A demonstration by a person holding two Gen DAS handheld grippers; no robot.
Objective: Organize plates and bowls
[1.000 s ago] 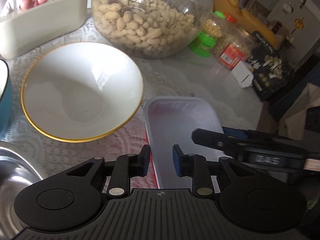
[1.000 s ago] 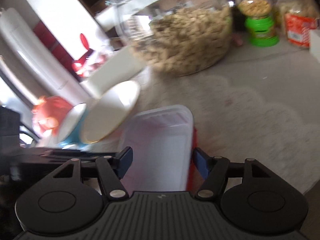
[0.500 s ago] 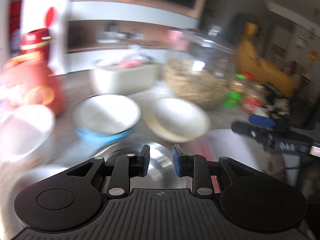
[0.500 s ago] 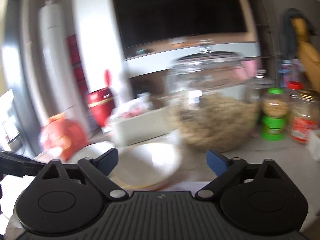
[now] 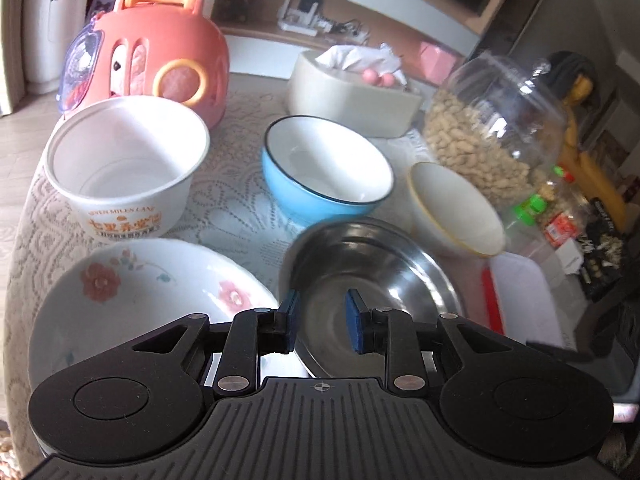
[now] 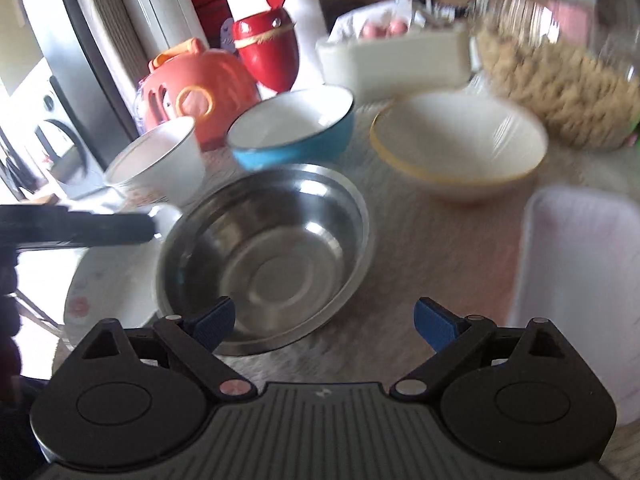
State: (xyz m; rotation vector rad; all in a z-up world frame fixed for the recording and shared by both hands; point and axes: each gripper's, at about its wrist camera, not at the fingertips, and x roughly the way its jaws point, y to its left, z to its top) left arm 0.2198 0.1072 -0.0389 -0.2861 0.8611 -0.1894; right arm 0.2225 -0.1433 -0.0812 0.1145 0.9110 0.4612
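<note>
Steel bowl [image 5: 372, 280] upright, mouth up, round with no long axis, on the lace-covered tabletop [image 5: 224, 208] between floral plate [image 5: 132, 304] and plastic tray [image 6: 580, 280]. Left hand-held gripper [image 5: 321, 321] narrowly parted, empty, over its near rim; right hand-held gripper [image 6: 324, 322] spread wide, empty. Only the left view reads the paper tub [image 5: 124, 168] lettering; the right view alone shows a red jar [image 6: 266, 54].
</note>
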